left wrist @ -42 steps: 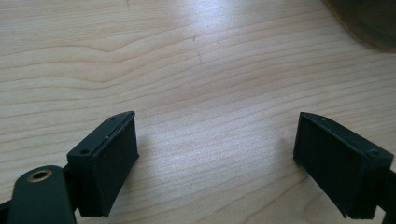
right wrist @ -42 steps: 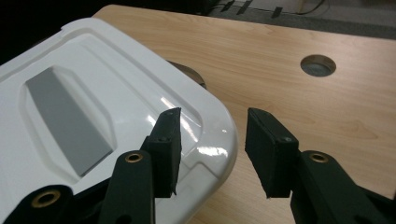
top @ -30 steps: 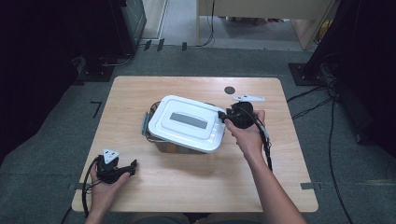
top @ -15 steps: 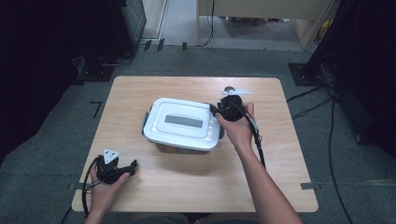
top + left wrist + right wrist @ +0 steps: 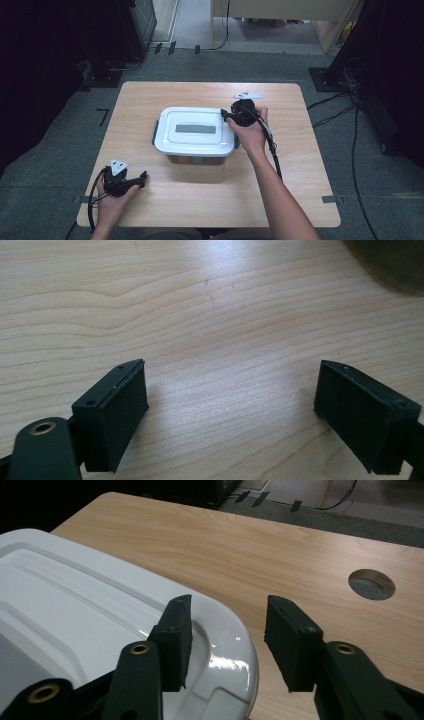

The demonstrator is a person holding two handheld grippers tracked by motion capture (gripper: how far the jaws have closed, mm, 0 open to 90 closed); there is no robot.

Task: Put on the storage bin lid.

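Since the earlier frames, the lid [image 5: 195, 130] has been squared up on the storage box [image 5: 196, 159], where it was previously skewed, and the right tongs [image 5: 226, 115] have been carried along its right edge toward the far corner. Their jaws have just been opening and now stand moderately apart astride the lid's rim [image 5: 235, 645], with nothing pressed between the pads; the lid is judged to have been released once seated. The worktop [image 5: 300, 150] carries the box at its centre, within reach of both hands. The left tongs [image 5: 138, 180] are rested near the worktop's front left corner, well apart from the box, jaws wide with bare wood between them, presumably kept clear while one hand suffices. A cable hole [image 5: 371, 584] lies beyond the right tongs.
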